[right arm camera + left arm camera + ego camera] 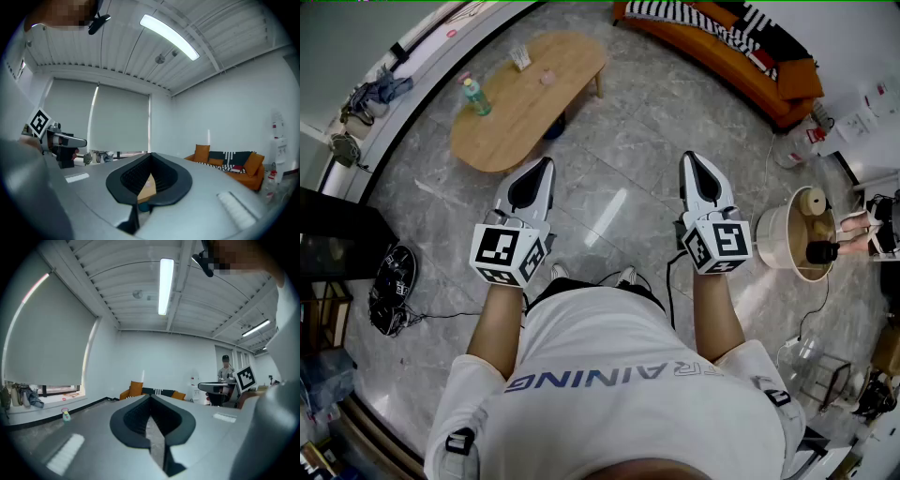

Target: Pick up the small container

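Small container (547, 78): we find it on the wooden table (502, 131), right of the bottle (474, 96).
Left gripper (547, 164): clenched on nothing, just short of the table's near edge.
Right gripper (688, 157): clenched on nothing, well right of the table.

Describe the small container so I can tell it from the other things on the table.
Find the oval wooden table, left of the orange sofa. Three things stand on it: a green bottle, a clear cup and the container. The container is the low, round, pale pink one, standing apart from the others and nearest the sofa end.
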The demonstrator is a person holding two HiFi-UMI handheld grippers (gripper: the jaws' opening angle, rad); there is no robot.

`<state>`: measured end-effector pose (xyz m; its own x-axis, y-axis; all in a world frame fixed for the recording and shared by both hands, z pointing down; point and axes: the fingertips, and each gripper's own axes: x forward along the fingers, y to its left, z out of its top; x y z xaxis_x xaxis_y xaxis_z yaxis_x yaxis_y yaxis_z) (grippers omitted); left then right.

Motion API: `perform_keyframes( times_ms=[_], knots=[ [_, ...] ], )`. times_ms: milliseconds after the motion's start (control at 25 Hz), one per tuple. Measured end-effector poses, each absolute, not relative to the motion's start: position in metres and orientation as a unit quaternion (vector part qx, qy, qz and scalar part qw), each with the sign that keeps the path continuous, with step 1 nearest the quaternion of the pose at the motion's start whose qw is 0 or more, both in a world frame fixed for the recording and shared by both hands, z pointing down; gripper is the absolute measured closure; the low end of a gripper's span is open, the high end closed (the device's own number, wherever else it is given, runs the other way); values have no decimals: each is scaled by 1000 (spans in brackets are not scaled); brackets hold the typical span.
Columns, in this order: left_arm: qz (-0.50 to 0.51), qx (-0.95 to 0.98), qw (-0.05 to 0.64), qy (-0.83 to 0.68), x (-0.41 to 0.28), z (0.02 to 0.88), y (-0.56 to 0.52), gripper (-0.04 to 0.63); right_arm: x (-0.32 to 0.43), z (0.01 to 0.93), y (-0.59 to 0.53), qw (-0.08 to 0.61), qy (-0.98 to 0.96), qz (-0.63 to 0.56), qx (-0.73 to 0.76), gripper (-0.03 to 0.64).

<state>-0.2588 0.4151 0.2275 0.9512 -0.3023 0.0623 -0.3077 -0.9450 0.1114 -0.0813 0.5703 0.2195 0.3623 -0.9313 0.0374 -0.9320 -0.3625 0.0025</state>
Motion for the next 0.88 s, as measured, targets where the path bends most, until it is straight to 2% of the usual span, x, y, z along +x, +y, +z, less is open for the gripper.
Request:
perform_keyframes(
  times_ms=[560, 880],
  knots=[
    [23, 983, 67, -167, -283, 233, 395, 592, -109, 225, 545, 21, -576, 20, 817, 601],
    [21, 981, 80, -173, -312, 245, 367, 592, -141, 233, 509, 62, -575, 3, 816, 601]
  ],
)
